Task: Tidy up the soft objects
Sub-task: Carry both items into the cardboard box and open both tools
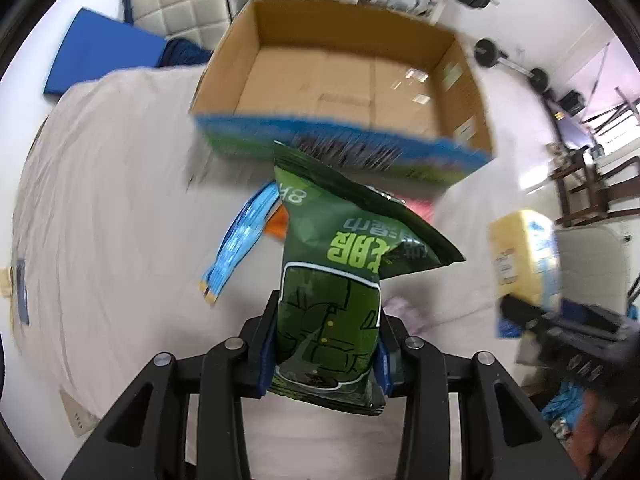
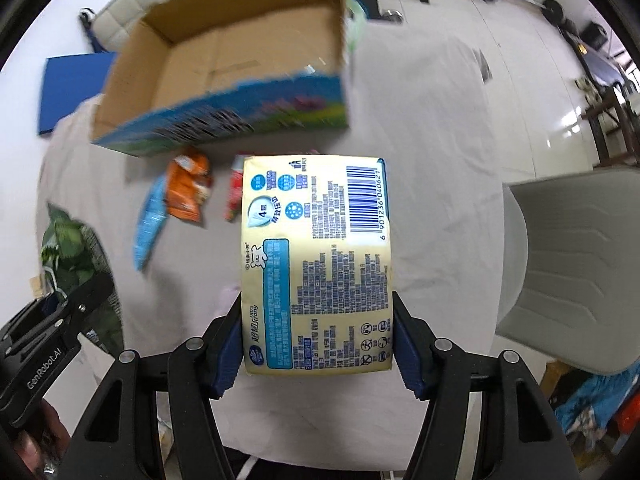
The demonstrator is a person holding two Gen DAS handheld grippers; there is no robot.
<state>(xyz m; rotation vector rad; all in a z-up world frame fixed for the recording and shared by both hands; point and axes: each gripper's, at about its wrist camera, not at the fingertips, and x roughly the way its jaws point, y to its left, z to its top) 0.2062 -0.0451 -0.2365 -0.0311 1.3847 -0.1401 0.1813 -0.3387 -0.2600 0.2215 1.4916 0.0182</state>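
A green snack bag point(image 1: 328, 300) is clamped between the left gripper point(image 1: 326, 356) fingers, a yellow tissue pack point(image 2: 316, 264) between the right gripper point(image 2: 318, 344) fingers. Beyond both fingertips an open cardboard box point(image 1: 344, 80) is seen. The slick bag could be dropped if squeezed loosely. 3 packets are left on the cloth-covered table point(image 2: 420, 140); gym weights point(image 1: 488, 52) are seen on the floor behind.

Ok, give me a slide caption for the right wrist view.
Right gripper lifts a yellow tissue pack above the cloth-covered table, open cardboard box ahead.
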